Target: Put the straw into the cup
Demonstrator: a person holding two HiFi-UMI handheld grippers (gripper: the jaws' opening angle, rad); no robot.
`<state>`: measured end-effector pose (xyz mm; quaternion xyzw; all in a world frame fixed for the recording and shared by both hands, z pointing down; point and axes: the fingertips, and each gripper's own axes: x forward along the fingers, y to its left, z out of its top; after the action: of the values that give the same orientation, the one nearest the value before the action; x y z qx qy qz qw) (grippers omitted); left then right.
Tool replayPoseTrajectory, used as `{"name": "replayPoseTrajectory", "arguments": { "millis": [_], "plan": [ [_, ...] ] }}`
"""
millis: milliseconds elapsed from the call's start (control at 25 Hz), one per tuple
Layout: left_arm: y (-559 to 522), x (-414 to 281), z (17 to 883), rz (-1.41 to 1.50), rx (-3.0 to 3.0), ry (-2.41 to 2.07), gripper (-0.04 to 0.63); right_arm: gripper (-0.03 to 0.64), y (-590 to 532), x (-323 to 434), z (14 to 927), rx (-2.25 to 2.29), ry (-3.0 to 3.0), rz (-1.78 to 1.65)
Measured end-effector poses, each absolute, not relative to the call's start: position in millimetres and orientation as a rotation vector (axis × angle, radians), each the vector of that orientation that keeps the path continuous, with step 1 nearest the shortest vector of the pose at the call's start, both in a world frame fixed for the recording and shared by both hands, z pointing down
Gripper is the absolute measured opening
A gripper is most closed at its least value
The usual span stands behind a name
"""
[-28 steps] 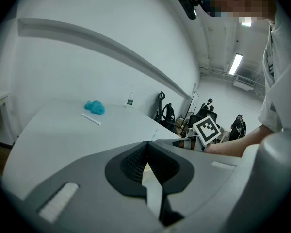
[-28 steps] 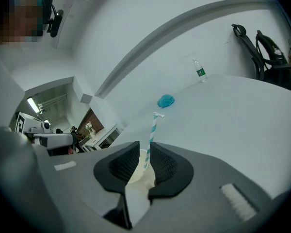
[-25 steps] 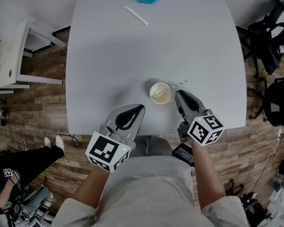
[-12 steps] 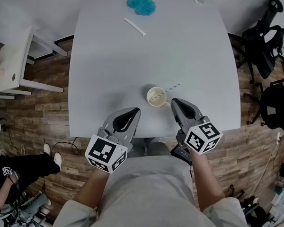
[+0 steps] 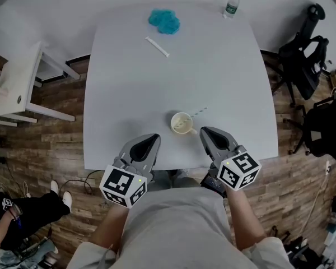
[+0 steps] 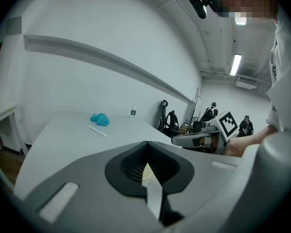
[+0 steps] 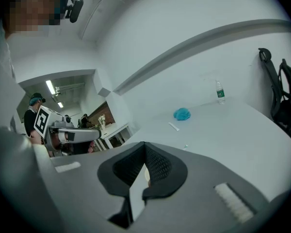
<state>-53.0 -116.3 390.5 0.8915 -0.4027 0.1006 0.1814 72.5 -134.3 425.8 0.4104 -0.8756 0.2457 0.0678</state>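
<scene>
And there's the straw, standing in the paper cup and leaning out over the rim toward the far right. The cup sits upright near the front of the tabletop. The left tool and right tool flank it on the near side, each with jaws pressed together and nothing held (the cup only peeks through behind the tips). Looks finished to me. Best now: draw both tools away high and straight, clear of that jutting straw end, so the light cup isn't tipped.
</scene>
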Motion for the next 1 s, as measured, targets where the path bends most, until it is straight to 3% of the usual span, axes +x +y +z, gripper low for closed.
{"name": "replayPoseTrajectory", "arguments": {
  "millis": [1000],
  "plan": [
    [-123.6, -56.1, 370.4, 0.262, 2.567, -1.131, 0.018, 0.005, -135.6, 54.3, 396.9, 1.184, -2.67, 0.658]
  ]
}}
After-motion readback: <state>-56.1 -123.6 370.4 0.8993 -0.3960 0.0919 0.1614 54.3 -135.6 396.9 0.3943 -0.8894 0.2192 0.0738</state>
